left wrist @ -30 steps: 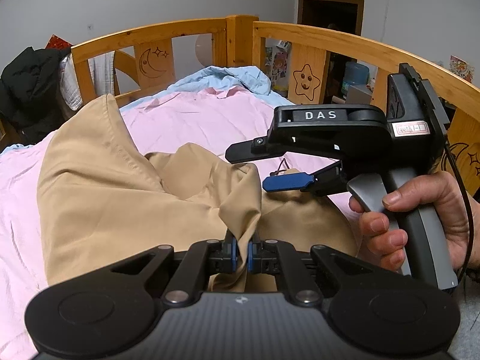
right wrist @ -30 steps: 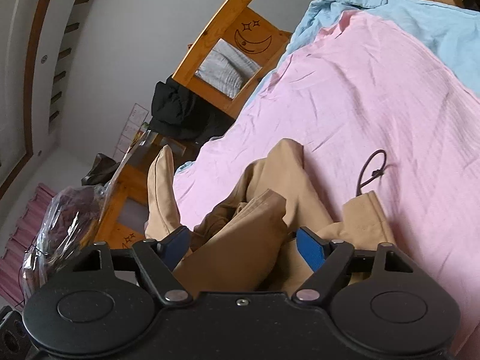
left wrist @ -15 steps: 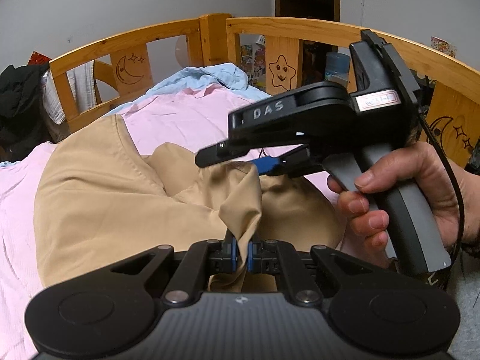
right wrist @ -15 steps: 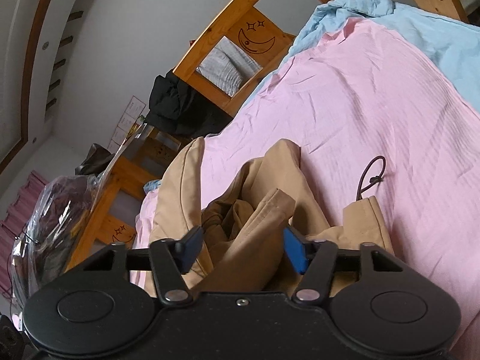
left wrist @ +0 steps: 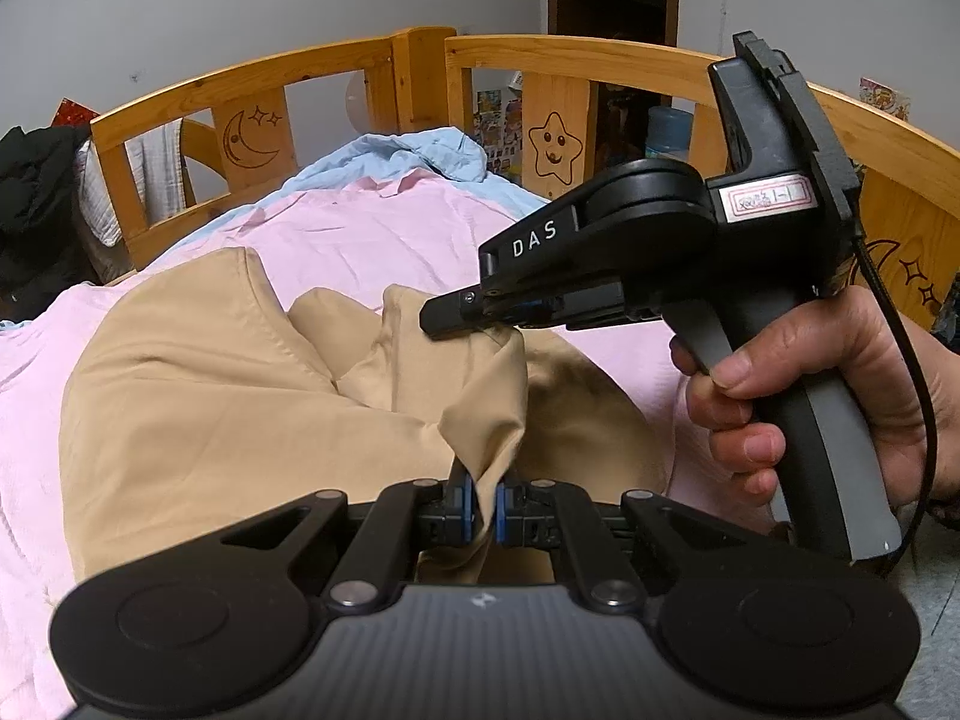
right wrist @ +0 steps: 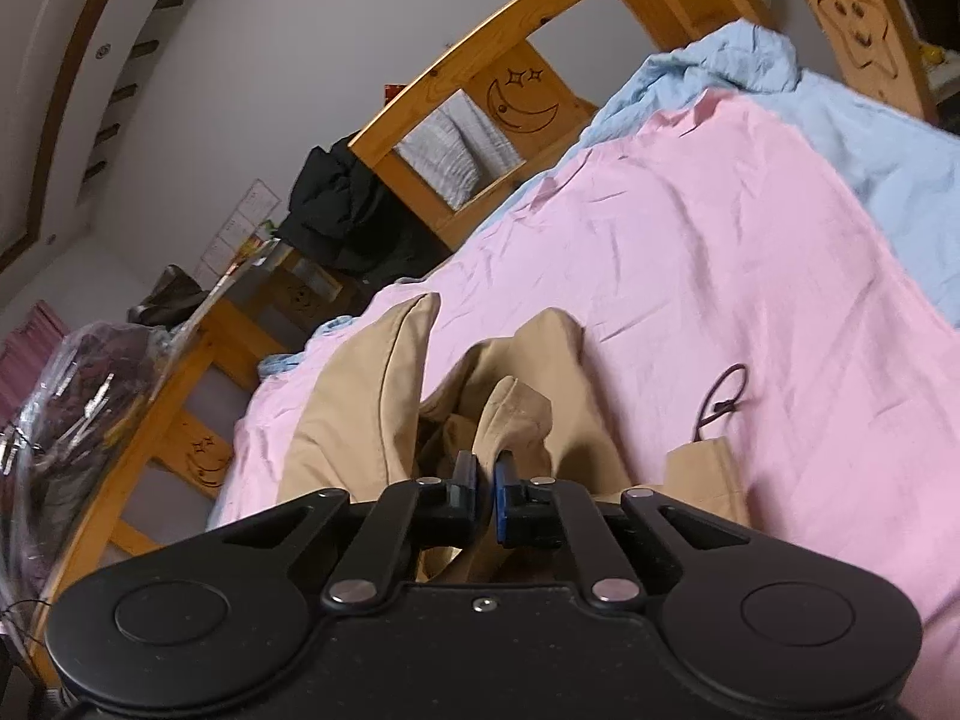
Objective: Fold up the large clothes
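Both grippers had tan cloth clamped in their jaws: the left gripper [left wrist: 485, 507] held a fold of the tan garment [left wrist: 210, 396], and the right gripper [right wrist: 485, 489] had just closed on another fold beyond it, above the pink sheet [right wrist: 690, 252].

**Right jaws pinch the tan fabric**

The right gripper [right wrist: 486, 489] has just closed its jaws, blue pads nipping a raised fold of the tan garment [right wrist: 366, 414]. That garment lies rumpled on the pink sheet [right wrist: 690, 252], a dark drawstring [right wrist: 723, 396] looping beside it, wooden bed rail [right wrist: 474, 60] beyond.

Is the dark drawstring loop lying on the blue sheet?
No, the drawstring loop lies on the pink sheet.
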A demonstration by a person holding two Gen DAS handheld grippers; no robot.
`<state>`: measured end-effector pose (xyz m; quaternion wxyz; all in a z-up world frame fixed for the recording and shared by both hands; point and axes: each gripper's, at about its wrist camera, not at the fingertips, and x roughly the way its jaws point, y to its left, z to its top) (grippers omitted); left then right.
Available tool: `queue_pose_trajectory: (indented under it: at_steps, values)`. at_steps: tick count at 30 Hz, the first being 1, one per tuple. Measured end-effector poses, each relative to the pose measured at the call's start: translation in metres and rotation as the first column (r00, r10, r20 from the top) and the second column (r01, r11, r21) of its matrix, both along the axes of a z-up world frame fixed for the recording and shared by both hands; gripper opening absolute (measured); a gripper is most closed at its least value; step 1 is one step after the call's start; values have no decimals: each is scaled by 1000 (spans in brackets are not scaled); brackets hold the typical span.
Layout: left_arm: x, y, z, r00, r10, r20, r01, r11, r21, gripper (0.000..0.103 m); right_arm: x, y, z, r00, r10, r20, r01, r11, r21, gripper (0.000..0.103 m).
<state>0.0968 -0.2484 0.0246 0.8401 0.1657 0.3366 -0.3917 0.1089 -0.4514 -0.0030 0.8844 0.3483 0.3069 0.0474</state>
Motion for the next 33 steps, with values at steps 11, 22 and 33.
queue_pose_trajectory:
  at_steps: [11,22,33]
  values:
    - [4,-3,-13,999,-12,-42,12,1000,-2,7,0,6,-1,997,-2,-77,-8,991,-133,4]
    - [7,3,-27,995,-4,-97,0,999,-48,11,-10,-12,-18,990,-31,-140,26,999,-35,5]
    - [9,6,-21,989,-49,-141,38,996,-76,37,-22,16,-9,986,-13,-165,-38,952,-305,3]
